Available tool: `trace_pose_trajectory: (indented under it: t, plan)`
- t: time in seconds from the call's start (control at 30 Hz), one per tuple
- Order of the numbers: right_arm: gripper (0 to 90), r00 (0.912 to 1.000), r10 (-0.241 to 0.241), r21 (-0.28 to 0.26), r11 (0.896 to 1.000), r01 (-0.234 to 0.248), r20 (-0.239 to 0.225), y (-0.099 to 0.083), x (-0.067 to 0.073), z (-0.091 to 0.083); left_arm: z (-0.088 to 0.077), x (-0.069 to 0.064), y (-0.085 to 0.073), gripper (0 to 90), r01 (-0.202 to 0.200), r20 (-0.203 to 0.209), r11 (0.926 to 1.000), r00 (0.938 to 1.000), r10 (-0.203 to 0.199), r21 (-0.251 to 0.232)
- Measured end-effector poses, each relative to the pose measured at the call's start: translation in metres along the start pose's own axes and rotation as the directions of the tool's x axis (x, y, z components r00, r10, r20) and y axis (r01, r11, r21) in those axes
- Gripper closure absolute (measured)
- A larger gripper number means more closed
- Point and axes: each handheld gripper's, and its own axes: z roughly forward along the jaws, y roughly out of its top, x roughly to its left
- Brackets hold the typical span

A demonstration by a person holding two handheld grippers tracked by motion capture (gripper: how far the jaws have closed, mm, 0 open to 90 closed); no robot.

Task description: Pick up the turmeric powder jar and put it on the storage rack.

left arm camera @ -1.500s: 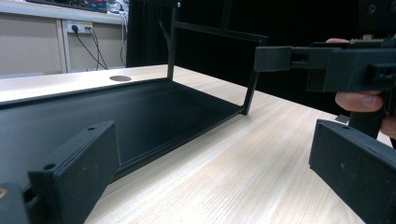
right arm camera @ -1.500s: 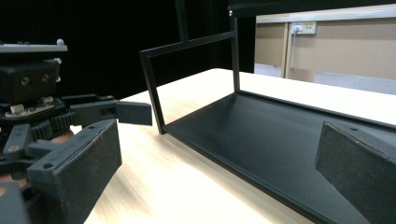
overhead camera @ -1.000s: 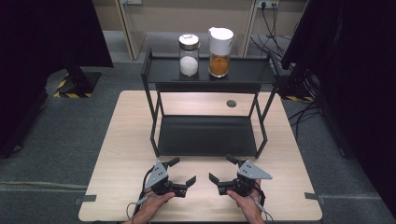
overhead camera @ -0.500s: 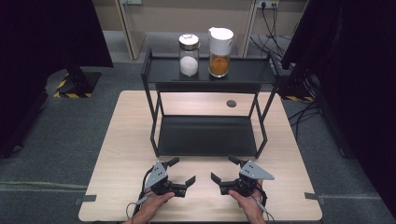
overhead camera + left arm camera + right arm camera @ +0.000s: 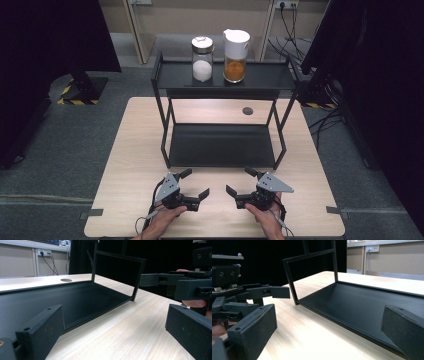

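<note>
A: Going left to right, what's in hand?

B: The left tongs (image 5: 194, 184) sit low over the near edge of the tabletop (image 5: 130, 150), jaws spread wide with nothing between them. The right tongs (image 5: 239, 182) mirror them just beside, also gaping and empty. The two face each other across a small gap.

A: So which step is this?

B: The very start, I'd judge. Both hands rest at the near edge, and nothing is gripped.

A: And the things to be handled?

B: Nearest is the rack (image 5: 222, 145), its lower tray just ahead of both tongs, bare. Up on its top shelf stand a jar (image 5: 202, 59) of white grains at left and, close beside it, a pitcher (image 5: 235, 49) with orange contents. Both are well away from the tongs.

A: What would the next move call for?

B: Probably a long reach forward and up over the tray to the top shelf, jaws kept wide to straddle one container.

A: Hand pose?

B: Both hands come in from the bottom edge, tongs angled inward and slightly forward.
</note>
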Motion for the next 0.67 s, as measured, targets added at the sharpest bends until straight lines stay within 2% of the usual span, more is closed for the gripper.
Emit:
trace_pose_trajectory:
  t: [0.67]
  plan:
    - [0.7, 1.0, 0.001, 0.001, 1.0, -0.001, 0.001, -0.0004, -0.0004, -0.0002, -0.0002, -0.0001, 0.0003, 1.6, -0.004, -0.002, 1.0, 1.0, 0.004, -0.001]
